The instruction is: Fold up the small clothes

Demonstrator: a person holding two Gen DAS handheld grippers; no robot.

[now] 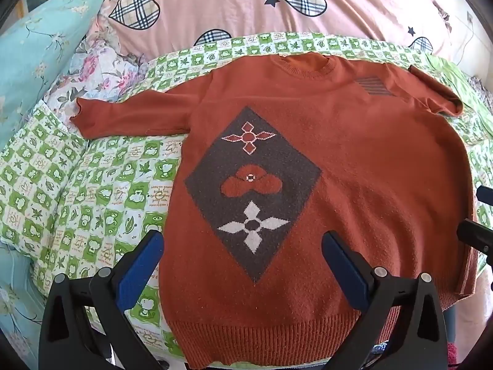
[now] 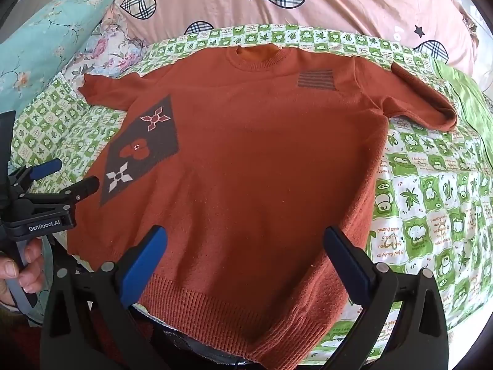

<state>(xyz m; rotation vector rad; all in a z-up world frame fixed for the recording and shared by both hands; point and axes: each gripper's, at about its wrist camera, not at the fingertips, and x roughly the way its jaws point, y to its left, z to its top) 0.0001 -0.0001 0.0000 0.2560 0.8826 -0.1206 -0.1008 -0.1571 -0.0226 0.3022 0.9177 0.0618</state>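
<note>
A rust-orange knit sweater (image 1: 354, 160) lies flat, front up, on a green-and-white checked sheet (image 1: 92, 185). It has a dark diamond patch (image 1: 252, 185) with flower motifs and a striped chest patch (image 1: 374, 88). Its left sleeve (image 1: 129, 117) is spread out; its right sleeve (image 1: 437, 92) is bent. My left gripper (image 1: 243, 240) is open and empty above the sweater's lower left part. In the right wrist view the sweater (image 2: 246, 154) fills the middle. My right gripper (image 2: 246, 237) is open and empty above the hem (image 2: 215, 314). The left gripper (image 2: 74, 175) shows there at the left edge.
A pink duvet with plaid hearts (image 1: 246, 9) is piled behind the sweater. A teal floral pillow (image 1: 40, 46) and a floral cloth (image 1: 101, 71) lie at the back left. A bare hand (image 2: 21, 271) holds the left gripper's handle.
</note>
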